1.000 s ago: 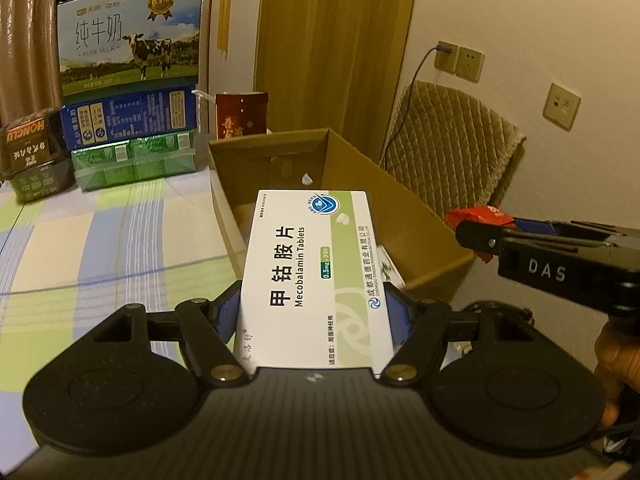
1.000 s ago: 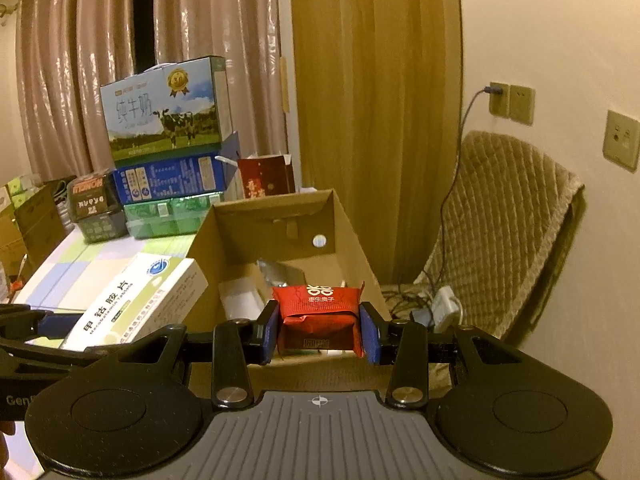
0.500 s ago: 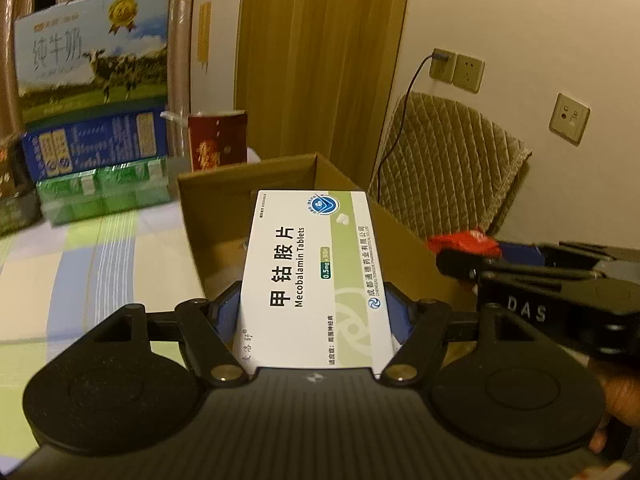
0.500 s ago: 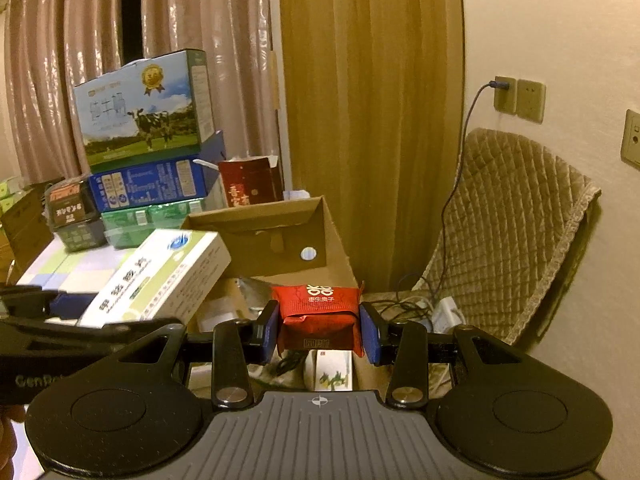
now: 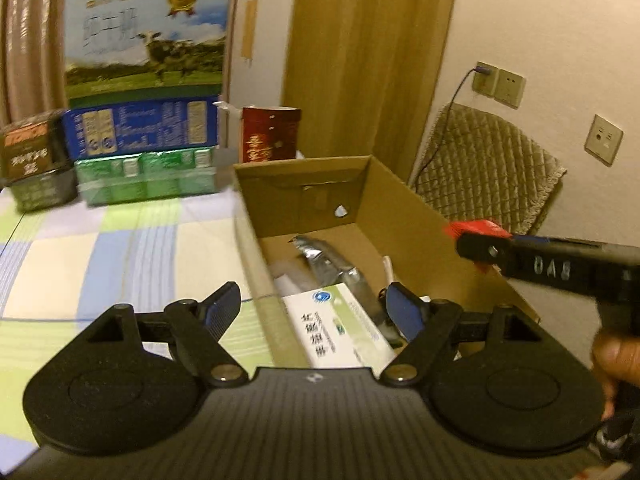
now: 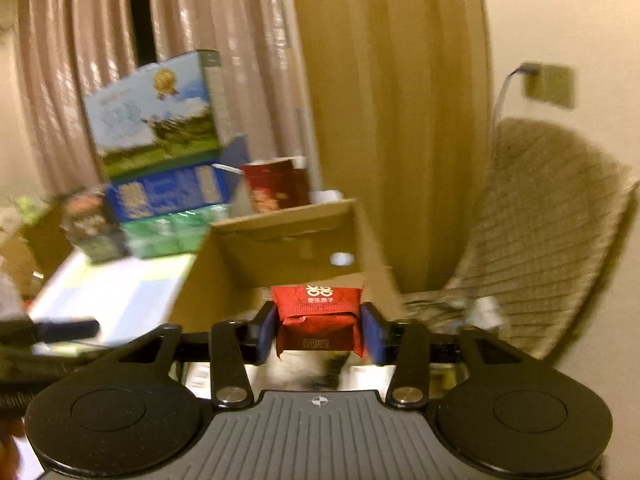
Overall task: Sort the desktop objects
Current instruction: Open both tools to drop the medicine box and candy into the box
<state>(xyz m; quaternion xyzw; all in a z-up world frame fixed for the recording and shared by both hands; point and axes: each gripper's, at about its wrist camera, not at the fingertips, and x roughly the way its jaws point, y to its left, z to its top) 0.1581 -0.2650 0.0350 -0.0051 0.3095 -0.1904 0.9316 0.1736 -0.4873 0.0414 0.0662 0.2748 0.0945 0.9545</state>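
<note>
Left tongs [image 5: 314,306] hang spread wide w/ nothing between them, above the near end of the cardboard box [image 5: 400,208]. Pill box [image 5: 340,330] lies inside it, on the other bits. It's prob. light, stiff card w/ flat faces; take it across the long sides. Right tongs [image 6: 320,330] are clenched on a red packet [image 6: 320,312] over the box's right wall. Packet looks soft, crinkly, light; pinch at the middle, gently, as film may slip.
</note>
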